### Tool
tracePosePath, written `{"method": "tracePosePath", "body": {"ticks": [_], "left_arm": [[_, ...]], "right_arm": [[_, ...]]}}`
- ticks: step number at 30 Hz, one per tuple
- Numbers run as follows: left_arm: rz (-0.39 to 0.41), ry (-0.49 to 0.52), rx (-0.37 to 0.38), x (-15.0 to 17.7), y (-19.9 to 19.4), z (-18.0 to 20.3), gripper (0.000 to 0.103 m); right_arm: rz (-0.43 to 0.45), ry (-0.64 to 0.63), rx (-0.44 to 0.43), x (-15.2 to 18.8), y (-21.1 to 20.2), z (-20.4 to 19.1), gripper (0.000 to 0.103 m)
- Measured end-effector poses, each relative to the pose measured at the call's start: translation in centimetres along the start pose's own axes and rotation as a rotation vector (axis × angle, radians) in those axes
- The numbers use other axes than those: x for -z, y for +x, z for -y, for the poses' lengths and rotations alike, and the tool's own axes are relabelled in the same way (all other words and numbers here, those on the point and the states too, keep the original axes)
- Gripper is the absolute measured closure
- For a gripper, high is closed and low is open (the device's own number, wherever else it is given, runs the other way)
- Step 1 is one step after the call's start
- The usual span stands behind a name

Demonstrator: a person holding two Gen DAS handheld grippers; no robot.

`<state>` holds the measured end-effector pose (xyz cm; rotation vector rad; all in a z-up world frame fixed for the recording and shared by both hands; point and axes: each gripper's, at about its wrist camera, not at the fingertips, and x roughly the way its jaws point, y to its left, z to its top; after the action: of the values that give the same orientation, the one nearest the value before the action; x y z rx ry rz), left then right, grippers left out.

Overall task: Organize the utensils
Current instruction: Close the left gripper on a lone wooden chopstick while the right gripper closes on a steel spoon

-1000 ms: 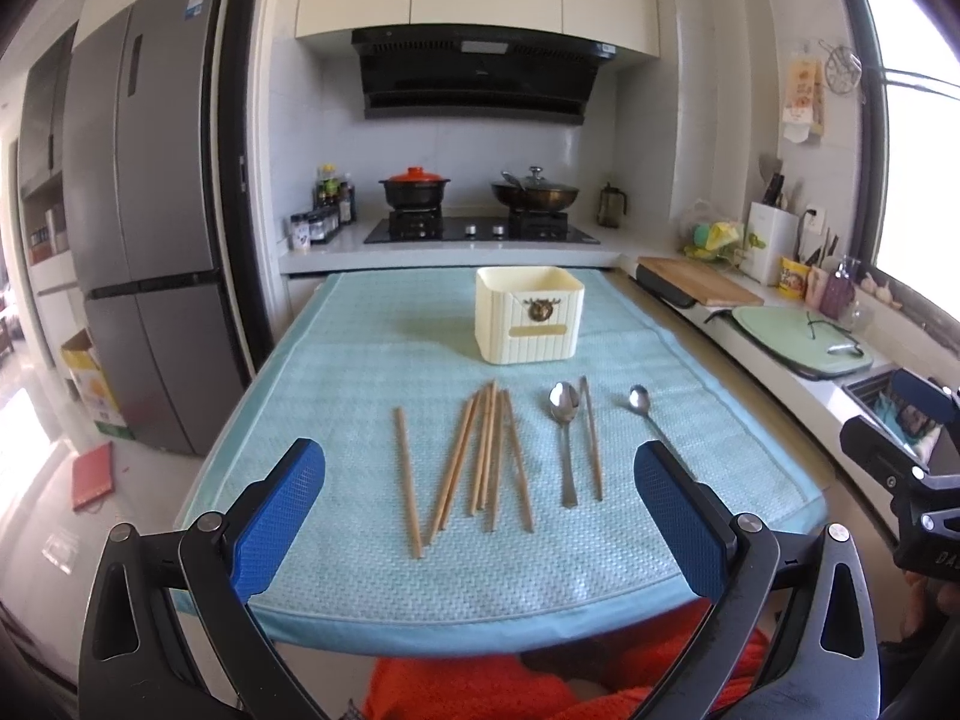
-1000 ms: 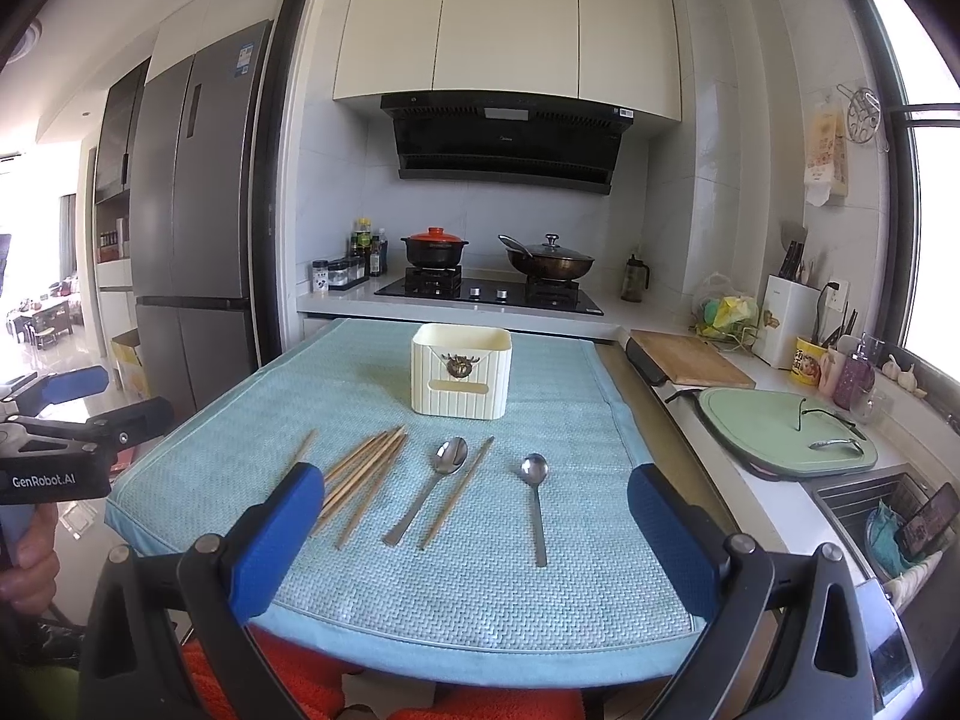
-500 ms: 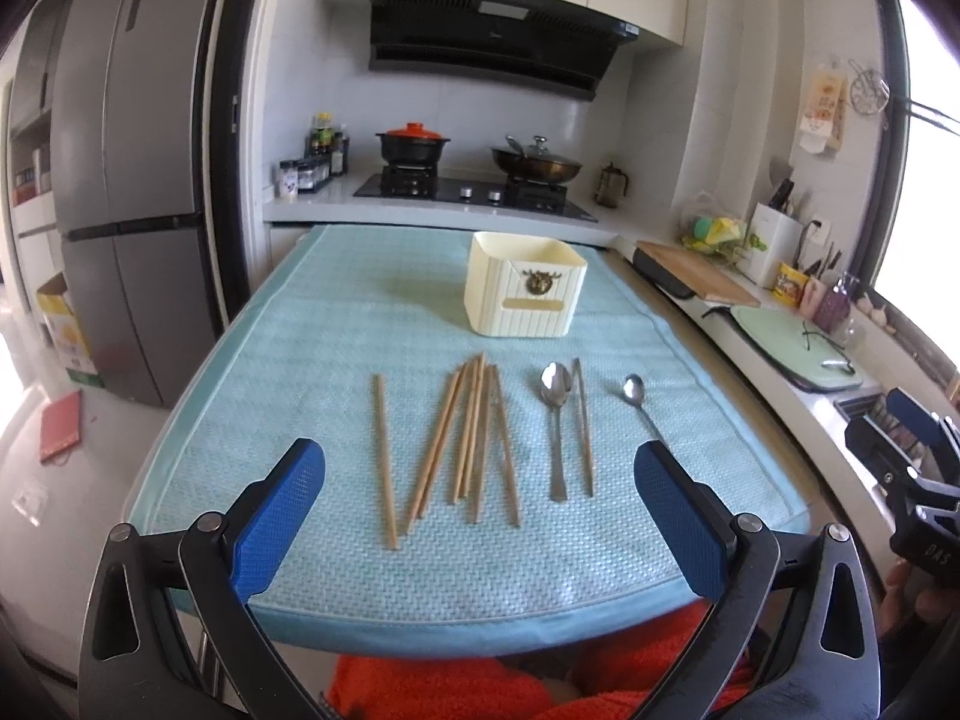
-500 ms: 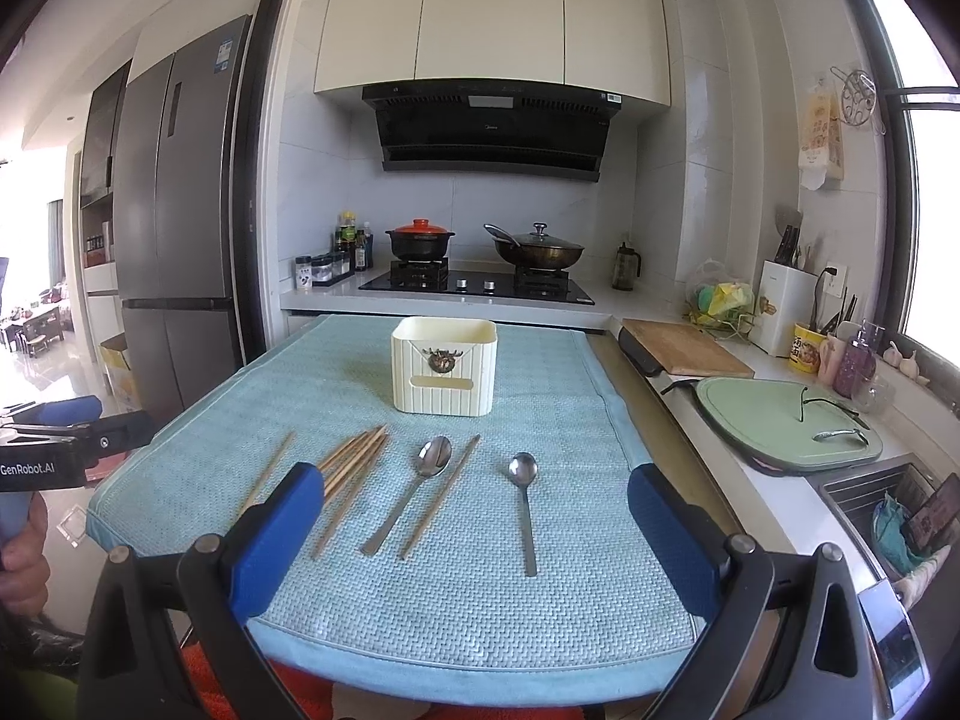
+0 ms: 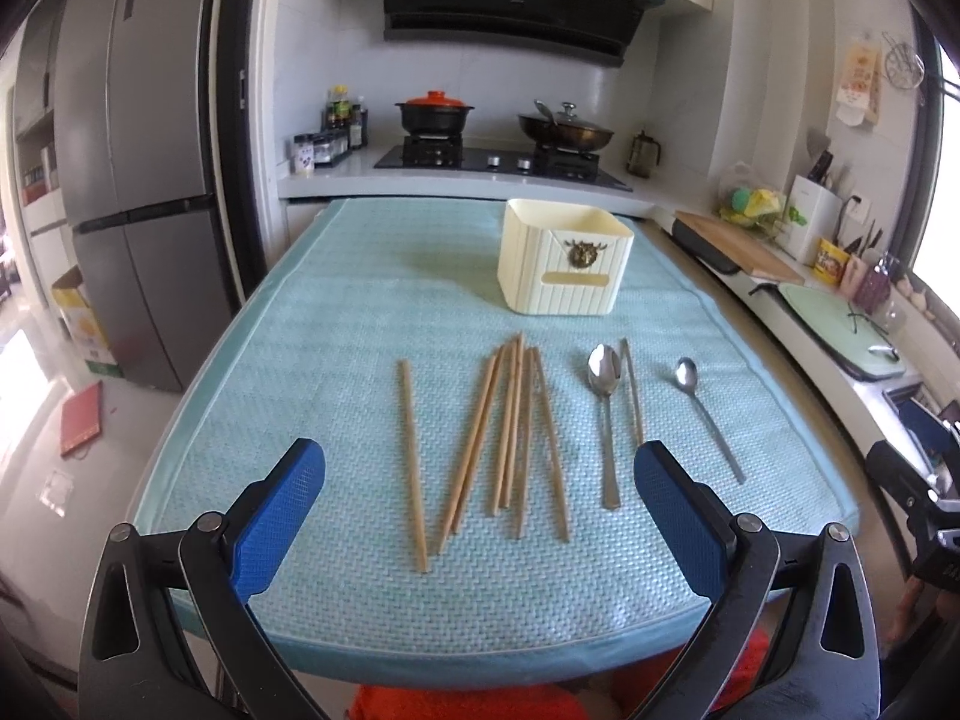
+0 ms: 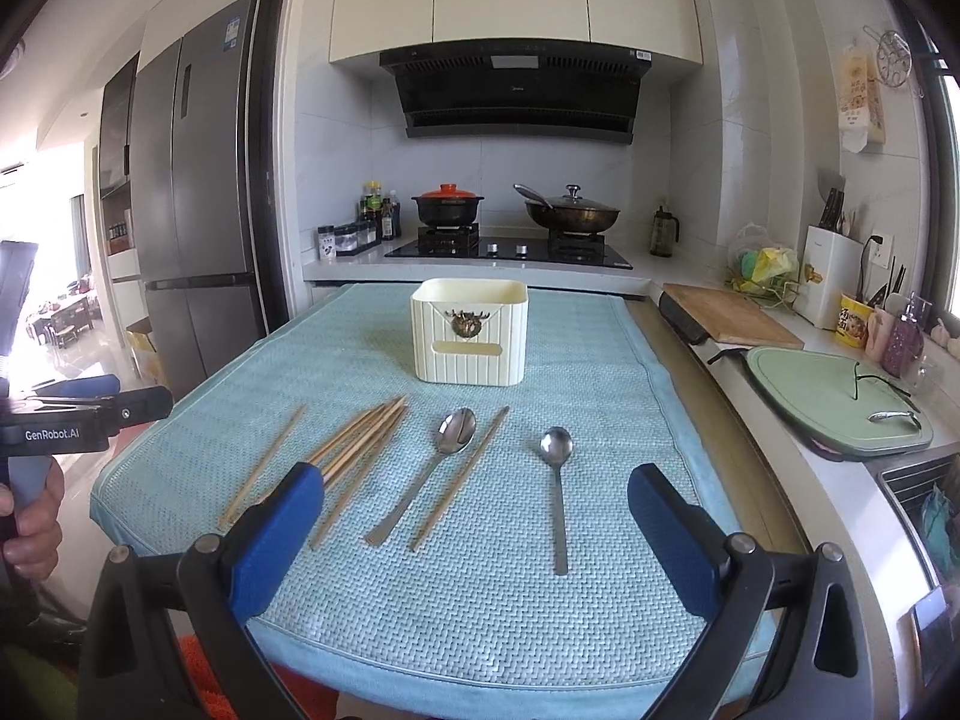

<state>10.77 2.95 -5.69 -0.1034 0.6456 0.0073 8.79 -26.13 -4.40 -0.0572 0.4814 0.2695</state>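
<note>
The table's light blue woven mat (image 5: 360, 312) carries everything, and it is the largest open ground here: its near edge lies just ahead of both grippers, its left edge drops to bare floor, and its right edge runs just beside the counter (image 6: 708, 438) with its cutting board (image 6: 729, 315). Far across the mat stands the cream utensil box (image 5: 564, 267), upright, open-topped and, as far as can be seen, with nothing in it, so the sorting looks to be at its very start.

Between the box and the near edge lie the utensils. A loose bundle of wooden chopsticks (image 5: 513, 426) fans out left of centre, with one single chopstick (image 5: 412, 462) lying apart on its left. To the right comes a large spoon (image 5: 606, 414) with another lone chopstick (image 5: 631, 399) just beside it, then a small spoon (image 5: 705, 414) well apart, nearest the right edge.

The left gripper (image 5: 480, 516) hovers at the near edge with its blue fingers (image 5: 279, 516) spread wide and holding nothing, lined up with the bundle. The right gripper (image 6: 477, 534) is likewise wide open and empty, facing the spoons.

The step in hand seems to be choosing a first pick. That calls for lowering one gripper flat onto a thin piece; the small spoon has the most free room around it, whereas the bundled sticks touch and may roll.
</note>
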Motion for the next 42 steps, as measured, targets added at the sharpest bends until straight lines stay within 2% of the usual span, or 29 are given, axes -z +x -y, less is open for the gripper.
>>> {"method": "tracePosePath", "body": {"ticks": [5,10,14,22,24,27,32,36,38,42], "left_arm": [[-0.033,-0.011,-0.011,-0.2,1.8,-1.2,0.000],[-0.087,-0.084,-0.010,-0.7,4.7,-4.0,0.000],[-0.143,-0.104,0.024,-1.4,8.0,-5.2,0.001],[-0.263,-0.067,0.020,-2.9,16.5,-5.8,0.002],[-0.288,-0.048,-0.002,-3.1,18.4,-5.9,0.008],[-0.323,-0.034,-0.010,-3.2,20.9,-6.2,0.011],[-0.363,-0.007,-0.023,-3.3,23.6,-6.2,0.015],[-0.394,0.008,-0.032,-3.1,25.1,-6.5,0.020],[-0.422,0.003,-0.030,-2.8,25.8,-6.7,0.023],[-0.416,0.029,-0.039,-3.0,26.0,-6.5,0.023]], "right_arm": [[-0.094,0.064,-0.015,0.8,2.1,1.3,0.000],[-0.193,0.139,0.027,1.5,4.6,3.1,0.000],[-0.249,0.183,0.060,2.0,6.3,4.3,0.000],[-0.278,0.197,0.054,1.8,9.6,6.0,0.000],[-0.275,0.187,0.066,1.6,10.5,6.6,0.000],[-0.304,0.181,0.093,1.3,12.9,8.0,0.000],[-0.373,0.175,0.063,0.7,18.1,9.7,0.000],[-0.434,0.164,0.010,0.3,22.9,10.0,0.001],[-0.461,0.139,0.017,0.3,25.2,9.7,0.001],[-0.503,0.104,0.017,0.8,28.3,9.4,0.006]]}}
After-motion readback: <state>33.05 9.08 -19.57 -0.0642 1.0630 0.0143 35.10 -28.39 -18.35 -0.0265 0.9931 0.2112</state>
